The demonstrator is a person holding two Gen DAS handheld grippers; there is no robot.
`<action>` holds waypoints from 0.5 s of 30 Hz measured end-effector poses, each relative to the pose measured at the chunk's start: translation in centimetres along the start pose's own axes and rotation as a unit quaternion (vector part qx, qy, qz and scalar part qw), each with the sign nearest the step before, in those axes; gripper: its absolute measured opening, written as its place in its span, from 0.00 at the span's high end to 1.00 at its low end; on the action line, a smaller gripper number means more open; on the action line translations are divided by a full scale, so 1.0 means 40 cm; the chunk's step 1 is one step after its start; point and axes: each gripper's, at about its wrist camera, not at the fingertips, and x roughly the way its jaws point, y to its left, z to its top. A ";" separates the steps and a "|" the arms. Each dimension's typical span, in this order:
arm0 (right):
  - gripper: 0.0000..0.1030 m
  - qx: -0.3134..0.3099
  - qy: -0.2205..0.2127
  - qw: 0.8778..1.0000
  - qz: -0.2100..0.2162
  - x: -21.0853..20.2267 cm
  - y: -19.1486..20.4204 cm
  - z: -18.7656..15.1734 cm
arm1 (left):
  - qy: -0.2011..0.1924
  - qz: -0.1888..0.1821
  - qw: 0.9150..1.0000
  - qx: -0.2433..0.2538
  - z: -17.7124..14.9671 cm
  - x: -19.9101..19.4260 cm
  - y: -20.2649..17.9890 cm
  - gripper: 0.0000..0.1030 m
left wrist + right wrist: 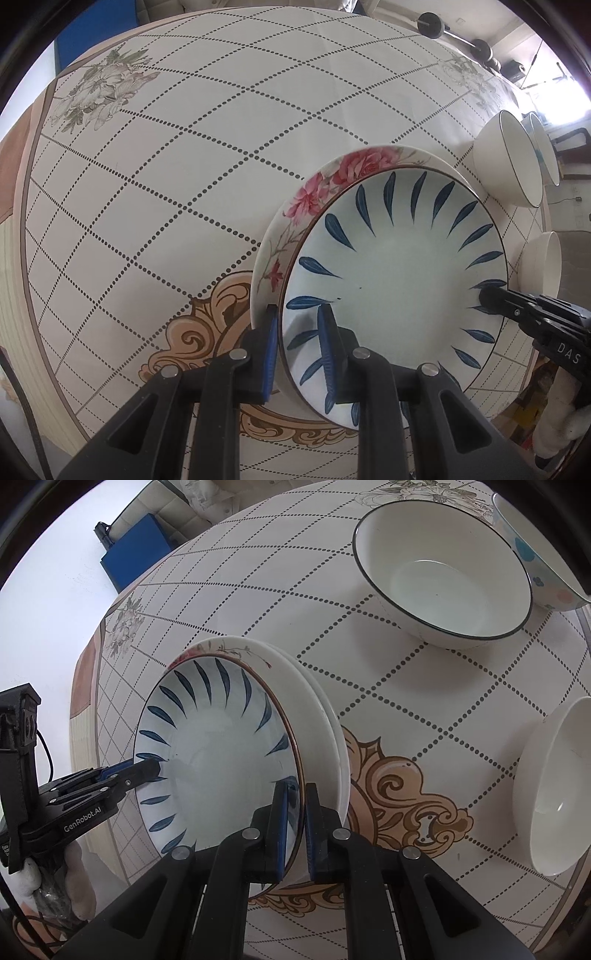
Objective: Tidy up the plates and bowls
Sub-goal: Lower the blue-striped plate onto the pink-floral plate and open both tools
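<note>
Two handheld grippers set a blue-leaf plate (395, 273) onto a rose-patterned plate (332, 177) lying on the tiled-pattern tablecloth (166, 184), one stage in sorting plates from bowls.

The blue-leaf plate sits inside the rose plate, pushed toward one side so that a crescent of pink flowers shows along the far rim. To finish this step well, the upper plate is best eased across until its rim runs even with the one beneath, lowered flat and let go gently on both sides together, so neither plate skids on the cloth.

The left gripper (299, 343) is closed down to a narrow gap, its blue pads on either face of the plate's near rim. The right gripper (295, 827) pinches the opposite rim in the same way, one finger inside the plate and one outside, opened only to the thickness of the china.

Three bowls wait nearby: a dark-rimmed white bowl (443, 576), a dotted bowl (535, 561) just beside it at the table's edge, and a plain white bowl (554, 786) a little apart from the plates.
</note>
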 end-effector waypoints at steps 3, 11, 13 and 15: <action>0.91 -0.008 0.003 1.000 -0.010 0.005 0.006 0.003 | 0.000 0.007 1.000 0.006 -0.003 0.004 -0.010 0.82; 0.91 -0.008 0.013 1.000 -0.013 0.021 0.001 0.012 | 0.016 -0.006 1.000 -0.020 0.013 0.019 -0.013 0.81; 0.90 -0.003 0.020 1.000 -0.012 0.024 -0.001 0.016 | 0.021 -0.011 0.999 -0.028 0.024 0.022 0.000 0.81; 0.90 0.002 0.030 1.000 -0.010 0.026 -0.005 0.023 | 0.023 -0.013 0.999 -0.033 0.027 0.023 0.003 0.81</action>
